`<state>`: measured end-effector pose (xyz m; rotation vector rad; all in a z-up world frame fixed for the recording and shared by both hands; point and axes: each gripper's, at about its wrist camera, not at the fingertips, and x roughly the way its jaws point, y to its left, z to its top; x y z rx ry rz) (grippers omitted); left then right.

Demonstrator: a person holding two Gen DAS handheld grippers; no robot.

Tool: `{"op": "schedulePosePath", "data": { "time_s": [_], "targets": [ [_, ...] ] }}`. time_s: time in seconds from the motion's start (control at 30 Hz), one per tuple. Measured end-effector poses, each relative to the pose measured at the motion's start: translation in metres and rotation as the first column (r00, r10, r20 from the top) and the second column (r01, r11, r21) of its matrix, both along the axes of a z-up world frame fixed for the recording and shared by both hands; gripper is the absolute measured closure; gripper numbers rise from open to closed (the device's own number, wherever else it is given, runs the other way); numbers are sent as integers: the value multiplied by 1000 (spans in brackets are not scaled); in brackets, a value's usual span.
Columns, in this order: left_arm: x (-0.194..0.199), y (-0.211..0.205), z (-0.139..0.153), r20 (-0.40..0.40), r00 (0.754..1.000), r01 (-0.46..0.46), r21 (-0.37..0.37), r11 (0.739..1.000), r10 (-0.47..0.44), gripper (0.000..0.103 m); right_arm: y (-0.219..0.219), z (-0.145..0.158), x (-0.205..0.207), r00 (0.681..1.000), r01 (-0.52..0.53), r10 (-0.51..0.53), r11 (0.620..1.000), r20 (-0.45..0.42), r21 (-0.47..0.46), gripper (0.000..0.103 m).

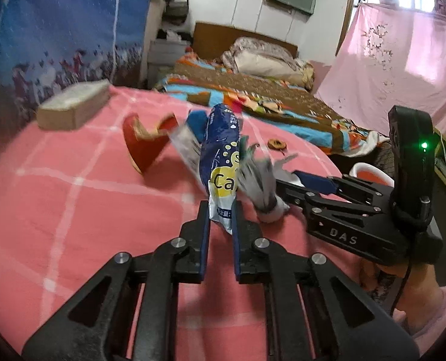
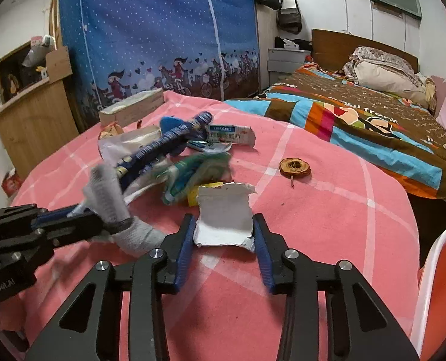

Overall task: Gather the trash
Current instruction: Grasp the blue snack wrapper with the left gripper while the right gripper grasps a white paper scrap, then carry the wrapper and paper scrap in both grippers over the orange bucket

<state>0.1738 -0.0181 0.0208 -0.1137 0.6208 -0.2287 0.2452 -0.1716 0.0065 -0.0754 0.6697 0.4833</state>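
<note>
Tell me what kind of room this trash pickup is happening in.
Most likely a lived-in bedroom in a home. A made bed with a wooden headboard and folded quilts stands behind the pink-covered table, next to a zip-up fabric wardrobe, with handbags hanging on the wall.

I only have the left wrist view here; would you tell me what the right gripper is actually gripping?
Observer: The right gripper is closed on a torn white paper scrap, pads pressing both edges.
Operator: Thanks. Is any trash hidden behind my blue packet?
Observer: Yes, a flat white wrapper with green print lies beyond the blue packet held by the left gripper.
Operator: Anything on the right side of the cloth?
Observer: A round dried slice lies alone on the pink checked cloth.
</note>
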Motion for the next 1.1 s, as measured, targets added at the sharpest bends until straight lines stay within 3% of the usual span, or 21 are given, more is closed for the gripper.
{"op": "schedulePosePath", "data": {
  "time_s": [0.2,0.33,0.6,0.87,1.1],
  "targets": [
    [-11,-5,9,95,995,-28,58,998,23,89,-12,8,-16,998,6,-11,998,62,67,67],
    [-18,-15,18,169,985,-35,97,995,18,90,-24,21,-32,986,26,-46,992,159,127,67],
    [-26,-40,42,332,943,-43,119,992,2,91,-62,42,-58,938,80,-153,969,312,234,67],
    [-22,-97,50,365,920,102,138,985,-146,91,-115,55,-81,858,185,-299,938,417,293,67],
    [-15,-153,44,304,911,245,142,959,-278,91,-166,47,-89,826,311,-429,888,366,339,67]
  ]
}}
